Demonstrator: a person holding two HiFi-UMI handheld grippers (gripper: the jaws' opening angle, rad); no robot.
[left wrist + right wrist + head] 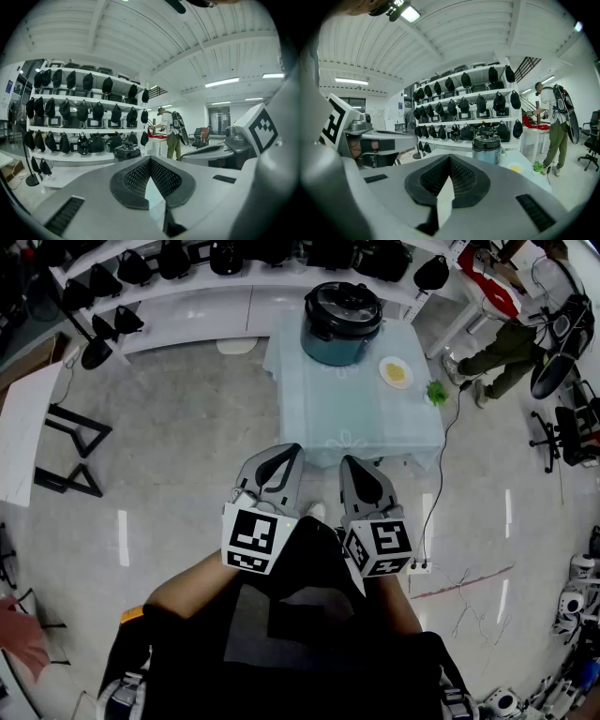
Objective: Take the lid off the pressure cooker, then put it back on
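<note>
Nearest the lens: the wearer's dark shirt [281, 634], bare forearms out from it, a gripper in each hand.

Left gripper [281, 457] – grey shell, black ribbed pads, marker cube at the rear. Its own view shows the pads meeting in a closed V with nothing between them.

Right gripper [354, 470] – same build, just beside the left and parallel to it. Jaws closed too, nothing held.

Both are tucked close to the body and aimed slightly down toward the table. This reads as a ready posture, jaws together because there is nothing to hold yet. Well apart from the work; judging by that, the task has not begun.

Ahead stands a rectangular table under a pale blue-green cloth [356, 427]. The round blue-grey pressure cooker [342, 329] stands at its far end, close to the white curved shelves of black bags [187, 263], leaving the near cloth bare for setting a lid down. Its black domed lid [344, 301] sits seated and level, with a raised knob at centre.

Right of the cooker: a small white plate with yellow food [395, 372], then a small green plant [436, 391] at the table's edge.

Far right, a person in olive trousers [506, 352], away from the table.
</note>
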